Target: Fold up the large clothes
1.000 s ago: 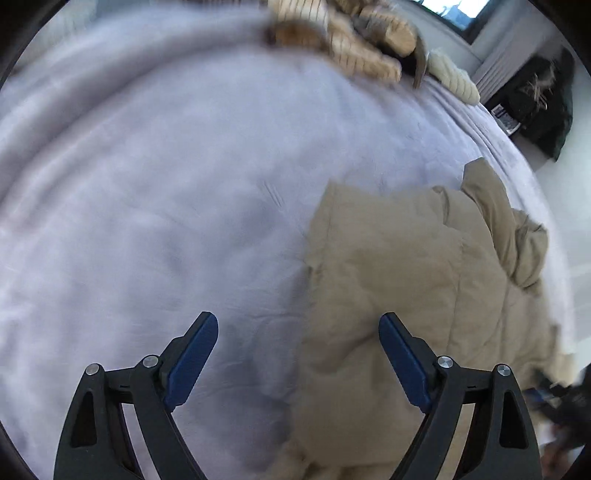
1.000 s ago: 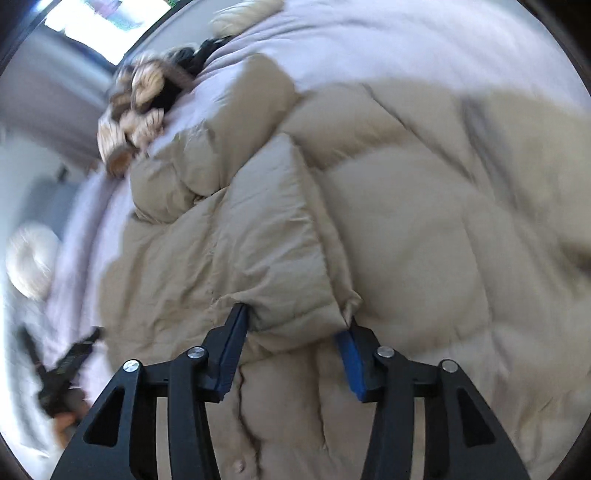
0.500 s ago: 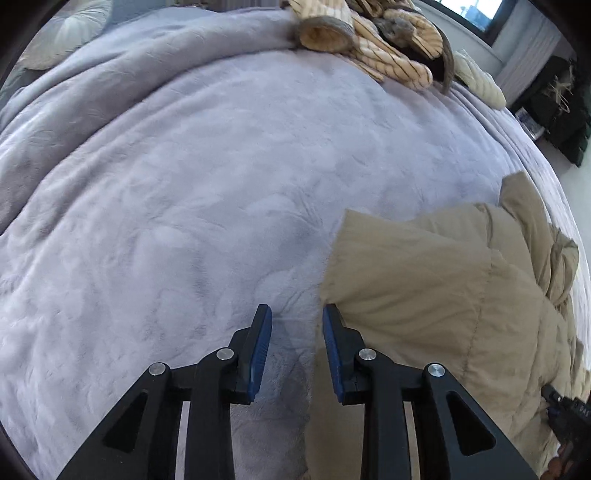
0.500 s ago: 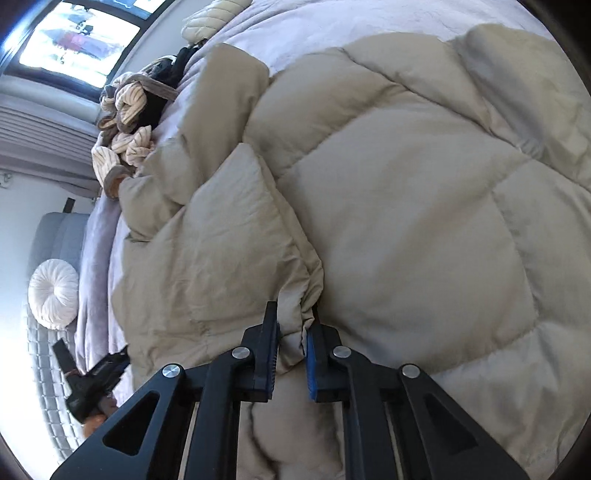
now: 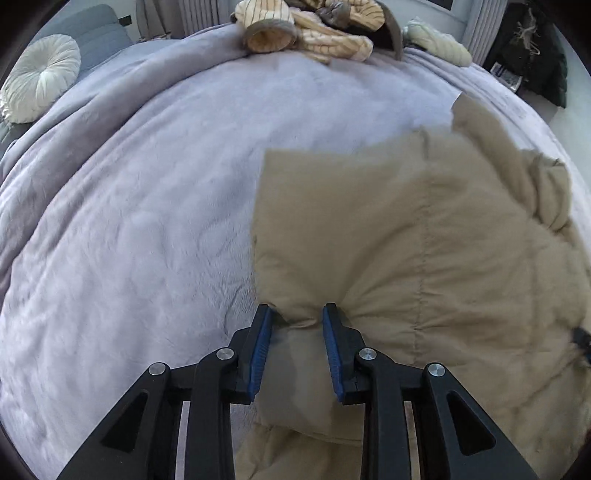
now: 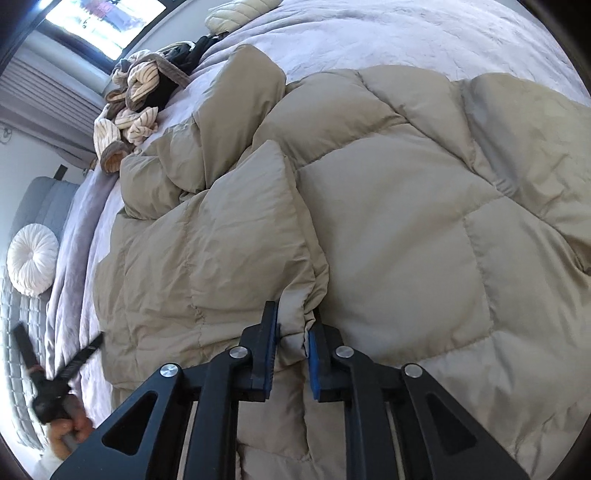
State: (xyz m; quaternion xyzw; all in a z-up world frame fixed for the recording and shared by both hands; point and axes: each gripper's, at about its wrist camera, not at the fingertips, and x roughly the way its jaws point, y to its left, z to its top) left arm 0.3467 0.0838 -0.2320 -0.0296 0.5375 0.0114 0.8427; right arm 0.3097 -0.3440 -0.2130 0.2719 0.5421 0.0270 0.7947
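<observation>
A beige quilted puffer jacket [image 5: 424,240] lies spread on a lavender blanket [image 5: 147,221] that covers a bed. My left gripper [image 5: 297,325] is shut on the jacket's left edge, and the fabric bunches between its blue pads. The right wrist view shows the jacket [image 6: 406,240] filling most of the frame. My right gripper [image 6: 293,334] holds the lower edge of a folded-over panel; the fabric fills the gap between its pads while the jaws are opening slightly. Both grippers point steeply down at the bed.
A heap of cream striped clothes [image 5: 314,33] lies at the bed's far end, with a cream pillow [image 5: 439,40] beside it. A round white cushion [image 5: 37,77] rests on a grey seat at the left. A hand [image 6: 70,432] shows at the lower left.
The left gripper closed over the blanket, then slid right onto the jacket's edge and now pinches it. The right gripper closed on the folded panel's edge and has stayed there.
</observation>
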